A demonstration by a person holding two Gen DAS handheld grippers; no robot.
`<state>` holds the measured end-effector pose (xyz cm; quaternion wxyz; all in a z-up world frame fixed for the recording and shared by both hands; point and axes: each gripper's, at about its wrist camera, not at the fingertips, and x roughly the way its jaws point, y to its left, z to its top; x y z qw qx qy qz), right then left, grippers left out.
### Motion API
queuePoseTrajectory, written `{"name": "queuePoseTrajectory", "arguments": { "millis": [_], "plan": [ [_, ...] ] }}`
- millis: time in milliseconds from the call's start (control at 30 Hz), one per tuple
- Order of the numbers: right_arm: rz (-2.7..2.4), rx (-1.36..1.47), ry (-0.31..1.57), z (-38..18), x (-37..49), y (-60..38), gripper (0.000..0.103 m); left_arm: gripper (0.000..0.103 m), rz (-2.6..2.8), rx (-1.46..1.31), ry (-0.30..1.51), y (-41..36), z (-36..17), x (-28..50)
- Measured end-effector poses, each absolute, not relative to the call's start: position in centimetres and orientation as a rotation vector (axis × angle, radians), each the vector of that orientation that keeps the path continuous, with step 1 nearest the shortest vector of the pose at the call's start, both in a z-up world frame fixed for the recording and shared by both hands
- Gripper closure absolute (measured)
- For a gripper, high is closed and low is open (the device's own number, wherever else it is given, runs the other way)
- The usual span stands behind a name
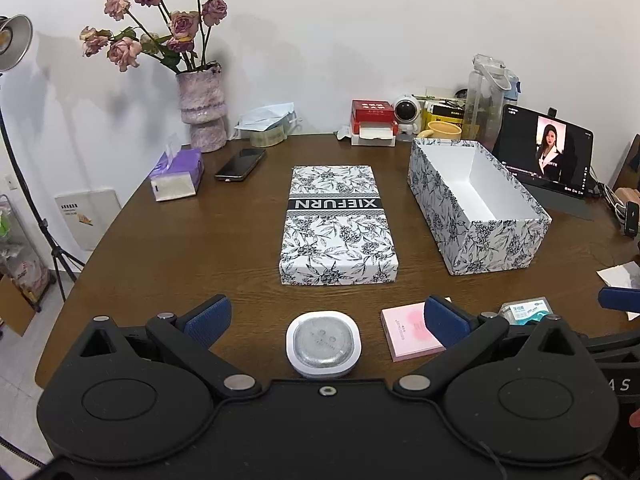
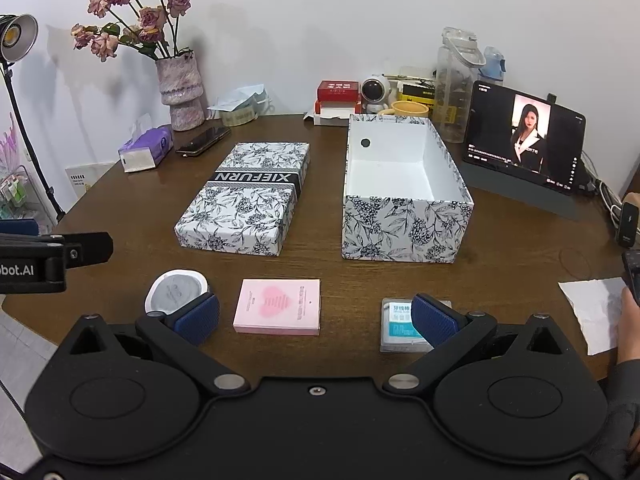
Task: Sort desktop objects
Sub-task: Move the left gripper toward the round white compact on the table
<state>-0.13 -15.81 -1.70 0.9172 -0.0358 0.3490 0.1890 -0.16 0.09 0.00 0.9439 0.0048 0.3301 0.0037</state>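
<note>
So the brown wooden surface [image 1: 200, 240] takes up most of both views. Biggest thing on it is the open floral box [image 2: 400, 224]: white inside and nothing in it. Only the right wrist view shows a dark round hole in its left inner wall. Just left of it lies the matching lid [image 1: 338, 224], flat, with a black band reading "XIEFURN" upside down from here.

Off to the right a tablet [image 2: 524, 140] is propped up playing video. Back left there's a vase of pink roses [image 1: 202, 110], plus a purple tissue pack [image 1: 178, 174] and a dark phone [image 1: 241, 164].

Near the front edge: a pink card box with a heart [image 2: 278, 306], small print too tiny to read, a clear packet with a blue label [image 2: 396, 326], characters too small to make out, and a round white case with a grey top [image 1: 323, 344].

The left tongs [image 1: 326, 322] are spread wide open, holding nothing, the white case between the fingers. The right tongs [image 2: 316, 318] are wide open too, empty, around the pink box. The right view also catches "bot.AI" printed on the left tool, and a crumpled paper [image 2: 596, 312] at far right.
</note>
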Motion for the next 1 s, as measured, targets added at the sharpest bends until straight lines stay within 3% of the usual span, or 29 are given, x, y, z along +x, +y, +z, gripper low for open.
{"name": "queuePoseTrajectory", "arguments": {
  "millis": [1000],
  "plan": [
    [0.385, -0.073, 0.739, -2.6, -1.9, -15.1, 0.0, 0.0, 0.025, 0.011, 0.751, -0.4, -0.9, -1.6]
  ]
}}
